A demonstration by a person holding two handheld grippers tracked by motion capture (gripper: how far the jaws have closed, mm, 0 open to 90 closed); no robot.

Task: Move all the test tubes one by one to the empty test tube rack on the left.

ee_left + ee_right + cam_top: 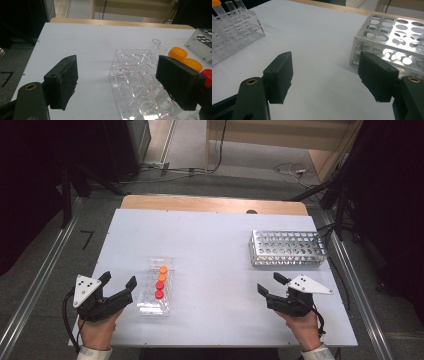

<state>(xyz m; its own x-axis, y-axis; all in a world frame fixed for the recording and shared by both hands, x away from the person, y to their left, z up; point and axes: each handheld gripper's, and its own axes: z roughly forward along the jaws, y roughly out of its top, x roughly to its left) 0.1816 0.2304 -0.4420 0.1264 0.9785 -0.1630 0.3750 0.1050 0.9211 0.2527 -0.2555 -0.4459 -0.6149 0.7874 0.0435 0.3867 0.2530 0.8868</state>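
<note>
A clear acrylic tube rack stands on the white table top, left of centre. It holds two orange-capped tubes and two red-capped tubes in a row. My left gripper rests just left of the rack, jaws wide apart with nothing between them. In the left gripper view the rack lies ahead between the pads of that gripper, with the orange caps to the right. My right gripper is open near the front right, below a perforated metal rack.
In the right gripper view the metal rack stands empty at the right of that gripper, and the clear rack at far left. A wooden strip edges the table's far side. Cables lie on the floor beyond.
</note>
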